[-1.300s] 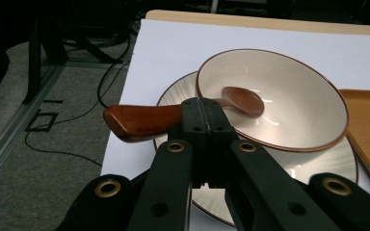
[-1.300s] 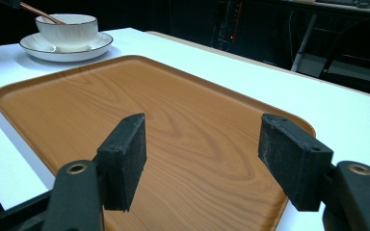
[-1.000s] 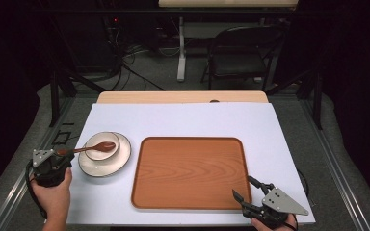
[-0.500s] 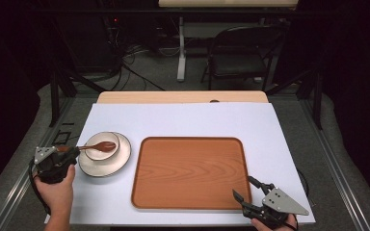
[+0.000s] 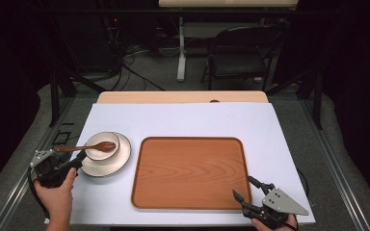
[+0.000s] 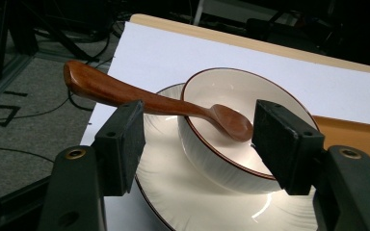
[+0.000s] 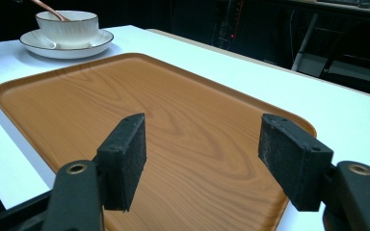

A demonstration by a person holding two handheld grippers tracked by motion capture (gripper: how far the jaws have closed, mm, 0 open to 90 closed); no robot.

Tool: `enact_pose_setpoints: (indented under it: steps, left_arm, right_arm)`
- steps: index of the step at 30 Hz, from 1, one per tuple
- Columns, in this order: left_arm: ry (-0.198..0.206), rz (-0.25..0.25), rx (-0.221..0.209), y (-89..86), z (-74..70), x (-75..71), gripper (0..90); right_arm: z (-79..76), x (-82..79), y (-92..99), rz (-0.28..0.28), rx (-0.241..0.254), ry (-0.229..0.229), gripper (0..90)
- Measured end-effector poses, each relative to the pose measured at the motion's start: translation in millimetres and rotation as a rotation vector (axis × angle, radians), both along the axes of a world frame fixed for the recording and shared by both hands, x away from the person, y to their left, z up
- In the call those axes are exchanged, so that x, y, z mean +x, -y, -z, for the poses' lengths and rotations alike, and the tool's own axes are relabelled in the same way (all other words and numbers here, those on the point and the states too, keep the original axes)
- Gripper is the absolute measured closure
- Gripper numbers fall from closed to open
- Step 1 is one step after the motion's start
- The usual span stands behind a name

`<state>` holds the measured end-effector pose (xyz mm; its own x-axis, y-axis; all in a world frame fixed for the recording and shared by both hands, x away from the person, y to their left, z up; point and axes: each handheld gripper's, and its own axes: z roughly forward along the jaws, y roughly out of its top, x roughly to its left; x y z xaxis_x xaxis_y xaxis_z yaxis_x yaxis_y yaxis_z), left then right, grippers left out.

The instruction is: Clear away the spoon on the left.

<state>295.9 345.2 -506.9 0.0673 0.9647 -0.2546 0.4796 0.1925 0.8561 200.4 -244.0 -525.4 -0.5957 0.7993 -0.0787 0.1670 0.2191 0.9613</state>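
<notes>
A brown wooden spoon [image 5: 84,147] lies with its scoop in a white bowl [image 5: 102,144]. Its handle sticks out to the left over the rim. The bowl stands on a white plate [image 5: 111,165] at the left of the table. My left gripper [image 5: 76,161] sits just left of the plate. Its jaws have just been opening and now stand wide, pressing on nothing. In the left gripper view the spoon [image 6: 149,98] crosses just beyond the left gripper [image 6: 202,132], above the bowl [image 6: 212,154]. My right gripper [image 5: 244,188] is open at the near right corner of the wooden tray [image 5: 190,173].
The tray [image 7: 173,120] is bare, with the right gripper [image 7: 202,154] open over its near corner. The bowl [image 7: 67,26] and plate [image 7: 53,48] show far off beyond it. A white sheet [image 5: 188,120] covers the table. A chair [image 5: 236,57] and cables lie beyond it.
The left gripper's jaws have opened off the spoon's handle. The spoon stays resting in the bowl. Neither hand has shifted.
</notes>
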Motion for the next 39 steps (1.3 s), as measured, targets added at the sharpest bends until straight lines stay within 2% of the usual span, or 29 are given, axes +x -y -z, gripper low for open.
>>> enact_pose_setpoints:
  steps: [6,8,9,10,15,21,24,27,29,34,35,39]
  left_arm:
    - [-0.009,-0.016,-0.014,-2.7,2.4,-0.4,34.8]
    - [-0.014,-0.019,-0.034,-4.1,4.9,0.4,34.8]
    - [-0.025,-0.018,-0.057,-6.0,8.0,1.9,34.8]
    - [-0.025,-0.018,-0.057,-6.0,8.0,1.9,34.8]
    - [-0.04,-0.033,-0.107,-11.8,11.0,9.4,34.8]
    - [-0.061,-0.063,-0.118,-17.0,10.9,23.5,34.9]
    - [-0.064,-0.084,-0.152,-20.4,12.5,28.7,35.1]
    - [-0.049,-0.105,-0.171,-22.2,12.5,30.4,38.7]
    - [-0.015,-0.132,-0.168,-20.6,11.2,29.3,45.1]
    - [0.003,-0.142,-0.149,-19.5,10.0,27.1,51.6]
    - [0.012,-0.15,-0.157,-19.6,10.5,26.9,55.8]
    - [0.023,-0.161,-0.155,-19.7,10.5,26.9,61.4]
  right_arm:
    - [0.0,-0.1,0.4,-0.001,0.001,-0.002,33.6]
    - [-0.1,-0.1,0.6,0.001,0.001,-0.001,33.6]
    - [-0.1,-0.1,0.6,0.001,0.002,-0.001,33.6]
    - [-0.1,-0.1,0.6,0.001,0.002,-0.001,33.6]
    - [0.6,0.7,0.0,-0.006,0.0,-0.003,33.6]
    - [0.8,0.8,0.0,-0.006,0.0,-0.004,33.6]
    - [0.9,0.8,0.1,-0.004,0.004,-0.007,33.6]
    - [0.9,0.9,0.0,-0.007,0.0,-0.005,33.6]
    - [0.8,0.6,0.1,-0.008,0.001,-0.005,33.6]
    - [1.1,1.0,0.4,-0.004,0.003,-0.008,33.6]
    - [1.0,0.8,0.0,-0.009,0.002,-0.006,33.6]
    - [1.2,0.9,-0.4,-0.008,0.001,-0.009,33.6]
